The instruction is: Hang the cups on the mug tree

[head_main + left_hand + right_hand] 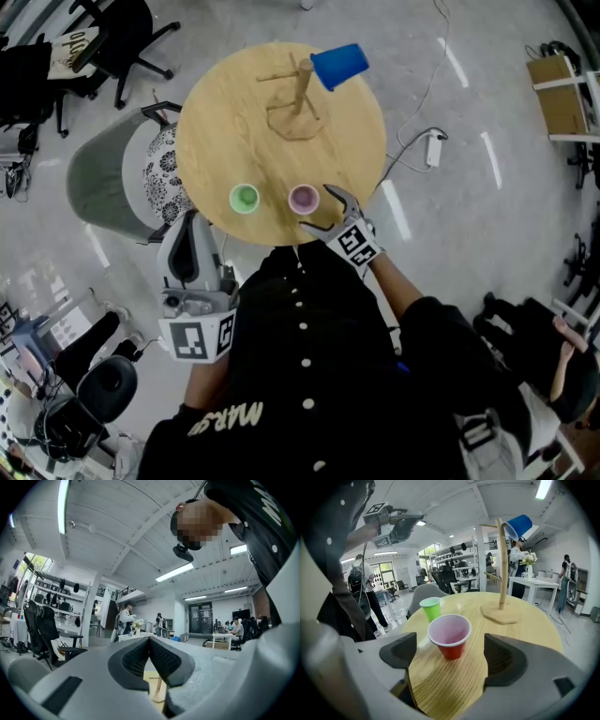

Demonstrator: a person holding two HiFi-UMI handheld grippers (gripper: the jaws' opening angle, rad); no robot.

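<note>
On the round wooden surface [216, 122] stand two cups of the three, both upright with mouths up. A green cup [245, 198] and a red cup [303, 199] sit side by side near the person's edge, a little apart. The red cup [450, 637] is red outside and pale pink inside, tapering toward its base, with the green cup [431, 608] just beyond it in the right gripper view. The right gripper [328, 208] is low at the surface's edge with its jaws spread wide and holding nothing. The red cup sits just ahead of the opening, clear of both pads (neither touches it). Farther across stands the wooden mug tree [300, 94], a post on a flat base, with a blue cup [339, 66] hanging tilted on one of its arms. The left gripper [191, 230] is held off the surface beside the person's body, and in its own view the left gripper [151, 644] has its jaw tips together and empty.
</note>
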